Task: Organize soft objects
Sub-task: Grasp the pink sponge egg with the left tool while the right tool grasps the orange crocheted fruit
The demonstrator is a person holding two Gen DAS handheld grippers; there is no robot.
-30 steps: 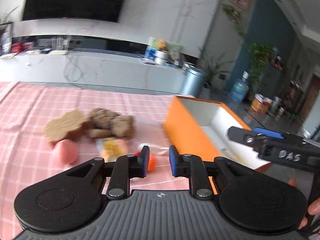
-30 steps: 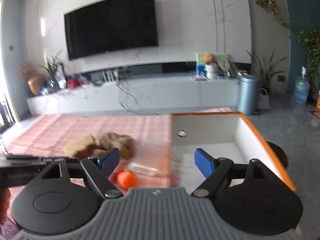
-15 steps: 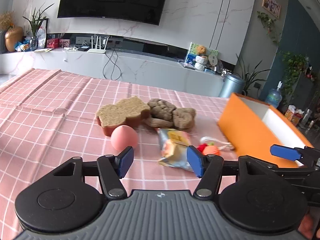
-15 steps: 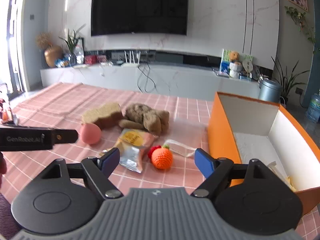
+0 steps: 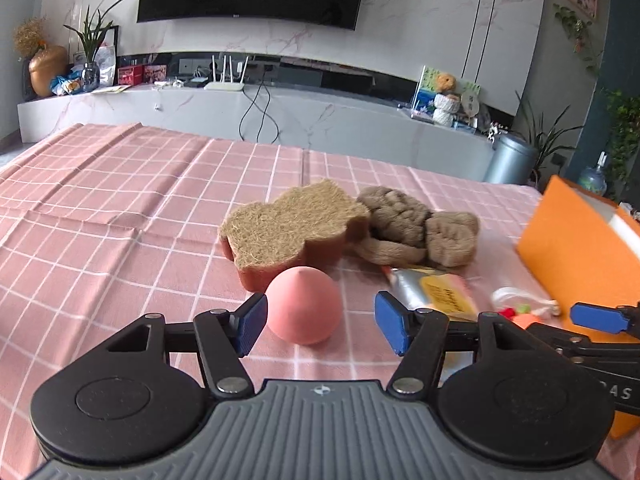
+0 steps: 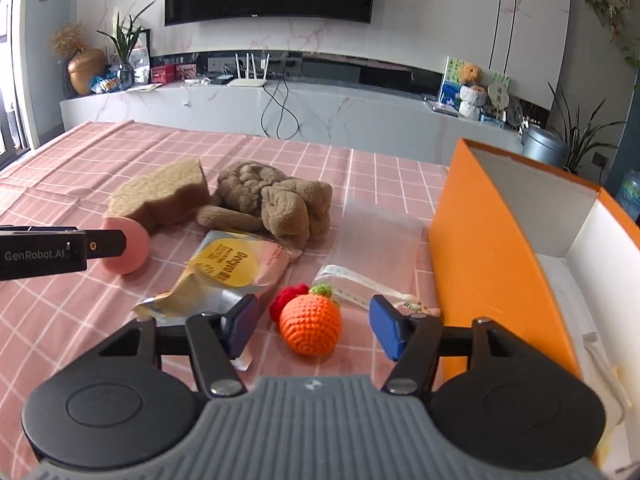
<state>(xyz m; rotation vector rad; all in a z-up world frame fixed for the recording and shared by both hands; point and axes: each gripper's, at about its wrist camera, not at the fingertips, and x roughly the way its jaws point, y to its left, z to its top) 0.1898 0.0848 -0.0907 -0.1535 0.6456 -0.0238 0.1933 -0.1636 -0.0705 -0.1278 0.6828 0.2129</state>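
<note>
Resting on the pink checked tabletop [image 5: 120,208], pink egg-shaped sponge [image 5: 303,305] sits between the spread left gripper [image 5: 320,322] fingers, untouched. Crocheted orange [image 6: 311,325] lies between right gripper [image 6: 313,326] fingers, just closing, no contact. Orange box [image 6: 492,240] at 3 o'clock.

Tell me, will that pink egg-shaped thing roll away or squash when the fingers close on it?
The pink egg-shaped sponge looks smooth and rounded with a pointed top, so a nudge would probably roll it in a curve. It seems like soft foam, so likely light and squashy. It sits between the left gripper's open fingers, untouched; an off-centre squeeze might squirt it out.
</note>
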